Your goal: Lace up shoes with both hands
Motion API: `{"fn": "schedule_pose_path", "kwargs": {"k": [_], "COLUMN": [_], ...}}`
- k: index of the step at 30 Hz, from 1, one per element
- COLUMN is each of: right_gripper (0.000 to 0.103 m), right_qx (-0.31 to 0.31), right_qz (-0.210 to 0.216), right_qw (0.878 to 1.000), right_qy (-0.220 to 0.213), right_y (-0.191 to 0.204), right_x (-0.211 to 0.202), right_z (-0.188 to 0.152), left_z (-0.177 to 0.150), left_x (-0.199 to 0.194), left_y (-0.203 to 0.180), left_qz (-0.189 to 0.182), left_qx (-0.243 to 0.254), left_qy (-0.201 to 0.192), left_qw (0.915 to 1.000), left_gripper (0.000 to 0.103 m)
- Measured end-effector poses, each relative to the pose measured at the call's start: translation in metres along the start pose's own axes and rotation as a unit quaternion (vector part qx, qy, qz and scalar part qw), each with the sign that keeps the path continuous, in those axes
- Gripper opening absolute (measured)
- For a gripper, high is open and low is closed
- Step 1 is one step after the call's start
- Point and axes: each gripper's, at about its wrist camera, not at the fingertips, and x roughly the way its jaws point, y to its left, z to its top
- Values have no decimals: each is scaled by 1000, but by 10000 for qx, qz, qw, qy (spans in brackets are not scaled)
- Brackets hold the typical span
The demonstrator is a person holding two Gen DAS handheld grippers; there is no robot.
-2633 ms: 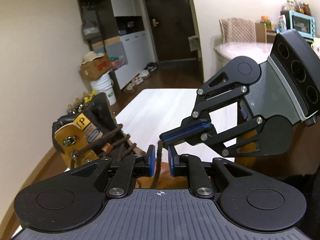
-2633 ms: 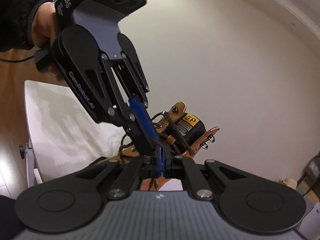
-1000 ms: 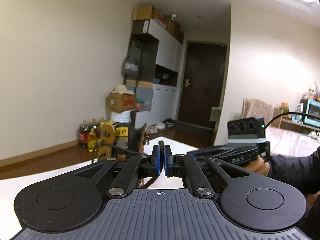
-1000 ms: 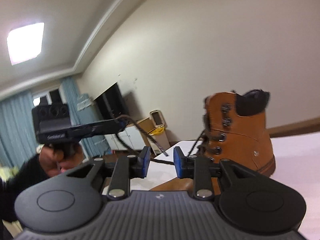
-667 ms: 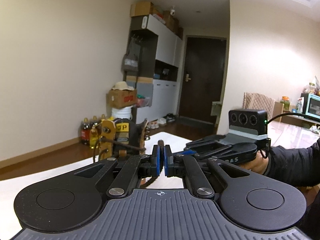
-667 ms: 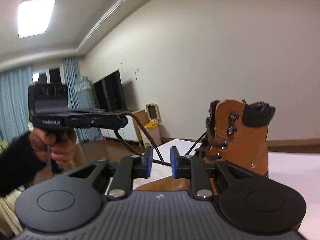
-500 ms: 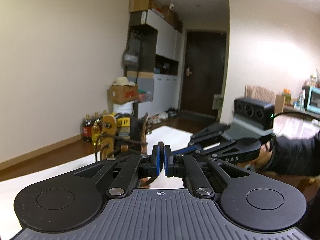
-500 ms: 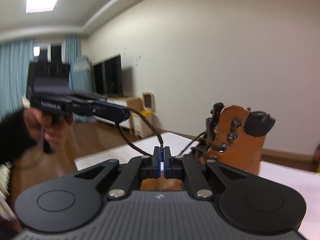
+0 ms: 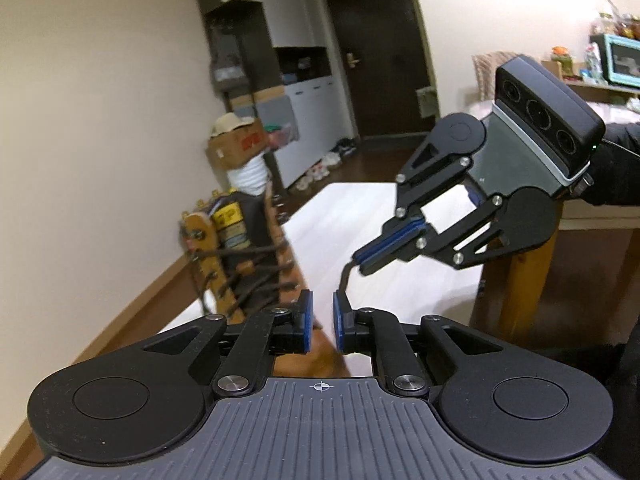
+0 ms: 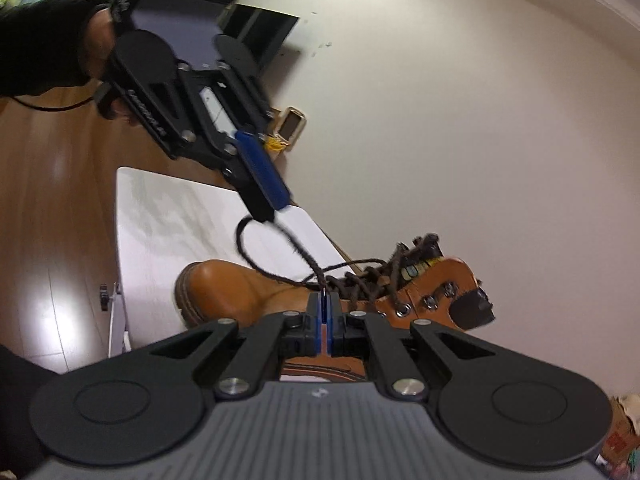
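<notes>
lace (image 10: 276, 272) is pinched in right gripper (image 10: 324, 322); left gripper (image 9: 320, 320) jaws opening, nothing between them; slack should be drawn out from boot (image 10: 240, 292) steadily at frame centre.

Cream walls (image 9: 100, 100), dark door (image 9: 380, 52), white cabinets (image 9: 308, 120), wood floor (image 10: 48, 184), white table (image 9: 360, 232).

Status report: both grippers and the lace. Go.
Right gripper shut on lace. Left gripper opening, lace slack at its right pad. Boot on table. Nothing in the way.
</notes>
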Motion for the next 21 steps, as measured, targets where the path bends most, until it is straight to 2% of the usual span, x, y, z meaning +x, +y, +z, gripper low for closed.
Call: {"fn": "schedule_pose_path", "kwargs": {"k": [3,7,8,9,11,14,16,17,21], "right_gripper": [3,3,3,3,3,5,5,5,5], "right_qx": [-152,-219,-230,-234,-193,10,478,640,1526], "right_qz": [10,46,32,27,19,42,251,339,700], "right_qw": [9999,9997,9997,9997,9998,9999,9978,9965,9842], "right_qy": [20,5,-1,-3,17,168,385,422,565], "right_y": [4,6,6,6,6,3,0,0,4], "right_x": [1,-1,-2,-2,-2,2,12,15,37], "right_z": [3,5,5,5,3,-2,-13,-17,-34], "left_z": [4,2,1,1,1,5,9,13,31], "left_x": [15,27,29,32,34,32,32,34,54], "left_y": [-6,-7,-7,-6,-3,8,14,19,16], "left_qz": [-117,-169,-162,-134,-22,370,611,853,1259], "left_qx": [232,216,205,157,23,-259,-406,-527,-456], "left_qy": [101,102,107,120,86,-64,-177,-242,-33], "left_qw": [9996,9996,9996,9997,10000,9990,9971,9947,9910], "left_gripper": [13,15,14,4,4,4,4,4,4]}}
